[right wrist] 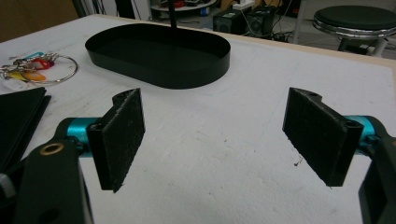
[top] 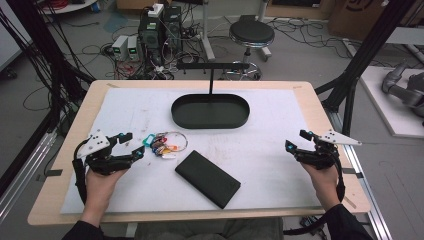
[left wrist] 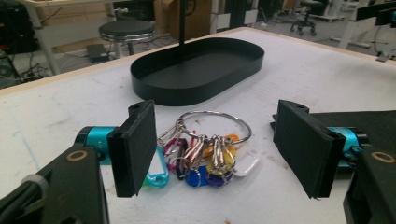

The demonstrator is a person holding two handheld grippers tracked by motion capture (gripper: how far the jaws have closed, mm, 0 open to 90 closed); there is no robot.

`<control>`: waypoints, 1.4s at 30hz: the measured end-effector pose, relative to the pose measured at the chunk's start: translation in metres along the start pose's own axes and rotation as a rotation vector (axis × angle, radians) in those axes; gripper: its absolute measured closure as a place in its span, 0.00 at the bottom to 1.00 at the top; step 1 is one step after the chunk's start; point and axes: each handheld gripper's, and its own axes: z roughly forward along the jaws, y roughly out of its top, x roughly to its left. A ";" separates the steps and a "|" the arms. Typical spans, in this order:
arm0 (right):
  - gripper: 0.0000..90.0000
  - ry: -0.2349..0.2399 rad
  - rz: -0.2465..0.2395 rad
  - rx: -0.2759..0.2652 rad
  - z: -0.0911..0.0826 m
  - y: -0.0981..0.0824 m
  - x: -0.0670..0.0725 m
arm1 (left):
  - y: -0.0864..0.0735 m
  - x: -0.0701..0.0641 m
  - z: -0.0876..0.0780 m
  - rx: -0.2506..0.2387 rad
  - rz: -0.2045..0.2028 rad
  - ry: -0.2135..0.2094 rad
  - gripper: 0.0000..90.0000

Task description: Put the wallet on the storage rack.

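Wide-open jaws of the left gripper (left wrist: 215,149) frame the key ring (left wrist: 205,151) lying on the white mat (top: 280,155) near the black tray (top: 210,111), while the right gripper (top: 298,140) waits open and empty; closing too high could pinch only loose tags, letting the bunch slip.

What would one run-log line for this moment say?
left gripper: open, fingers flanking key ring | right gripper: open over bare mat | oval tray: empty
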 end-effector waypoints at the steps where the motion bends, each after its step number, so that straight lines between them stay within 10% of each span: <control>1: 0.24 0.000 0.000 0.000 0.000 0.000 0.000 | 0.000 -0.001 0.001 -0.001 -0.001 -0.011 0.34; 12: 0.24 0.003 -0.008 -0.005 0.000 -0.001 0.000 | -0.006 -0.018 0.018 0.050 0.021 -0.185 0.41; 21: 0.24 0.008 -0.008 -0.009 0.000 0.000 0.003 | -0.014 -0.045 0.049 0.220 0.071 -0.358 0.49; 31: 0.24 0.029 -0.021 -0.008 0.001 0.001 0.010 | -0.022 -0.055 0.072 0.395 0.090 -0.358 0.54; 42: 0.24 0.034 -0.026 -0.015 -0.001 0.001 0.012 | -0.021 -0.062 0.083 0.455 0.113 -0.341 0.71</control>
